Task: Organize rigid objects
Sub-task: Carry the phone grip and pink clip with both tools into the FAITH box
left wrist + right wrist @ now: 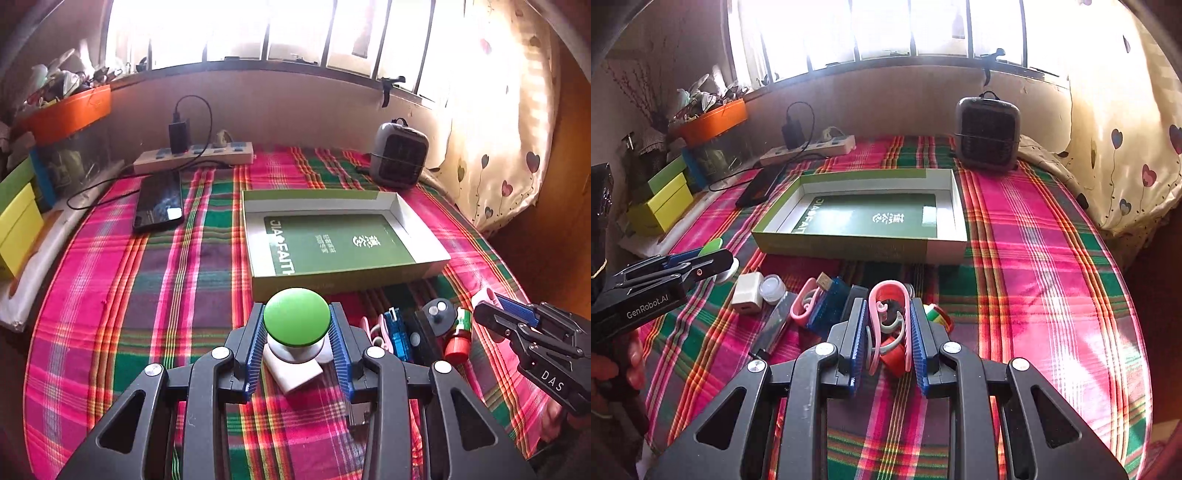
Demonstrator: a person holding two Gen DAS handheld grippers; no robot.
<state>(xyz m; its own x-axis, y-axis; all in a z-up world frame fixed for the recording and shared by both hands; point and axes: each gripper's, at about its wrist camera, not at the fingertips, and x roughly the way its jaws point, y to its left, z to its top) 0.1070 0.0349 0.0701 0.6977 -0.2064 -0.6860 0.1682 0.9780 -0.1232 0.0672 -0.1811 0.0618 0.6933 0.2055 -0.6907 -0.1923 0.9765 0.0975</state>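
In the left wrist view, the left gripper [297, 332] has its blue pads clamped on the sides of a green-capped white knob [296, 322], held above the plaid tablecloth [147, 295] and over a white charger block [295, 373]. Beyond it lies the open green box [347, 275]. To the right, the right gripper [495, 301] pinches a pink clip [485, 295] near a cluster of small items, among them a red-capped tube [458, 341].

In the right wrist view, the right gripper [888, 325] is closed on the pink clip [886, 295], its 2 pads pressing the clip's sides above the cluster. The green box [857, 245] sits just behind. At the left edge, the left gripper [713, 254] carries the green-capped knob [714, 245] beside the white charger block [748, 293] and a small white jar [774, 288].
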